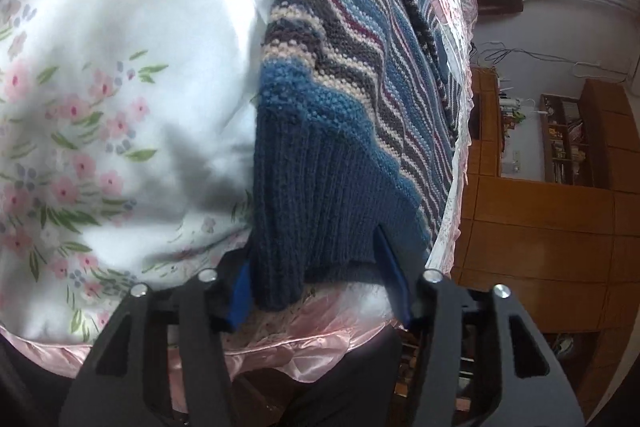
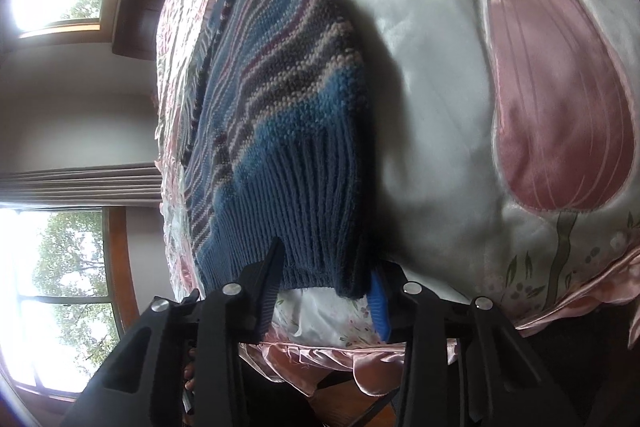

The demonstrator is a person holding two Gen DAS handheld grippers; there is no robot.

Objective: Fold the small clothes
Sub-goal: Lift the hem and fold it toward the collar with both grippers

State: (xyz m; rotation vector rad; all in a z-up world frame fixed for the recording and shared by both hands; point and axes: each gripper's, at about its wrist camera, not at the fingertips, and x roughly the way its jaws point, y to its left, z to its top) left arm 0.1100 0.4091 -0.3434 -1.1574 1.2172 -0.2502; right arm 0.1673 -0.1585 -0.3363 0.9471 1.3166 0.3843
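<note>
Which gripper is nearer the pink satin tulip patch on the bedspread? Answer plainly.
Right. The right gripper straddles the ribbed hem of the blue striped knitted sweater, with the pink satin tulip patch close beside it. The left gripper straddles that hem, but its view shows no tulip.

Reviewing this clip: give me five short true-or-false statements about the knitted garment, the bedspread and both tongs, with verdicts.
1. The striped knitted sweater lies on a floral bedspread. True.
2. The left tongs are shut tight with nothing between them. False: they stand open, with the sweater's dark blue ribbed hem between the fingers.
3. The right tongs straddle the ribbed hem. True.
4. The sweater is plain red. False: it has blue, grey, cream and maroon stripes.
5. A pink tulip decorates the bedspread. True.
</note>
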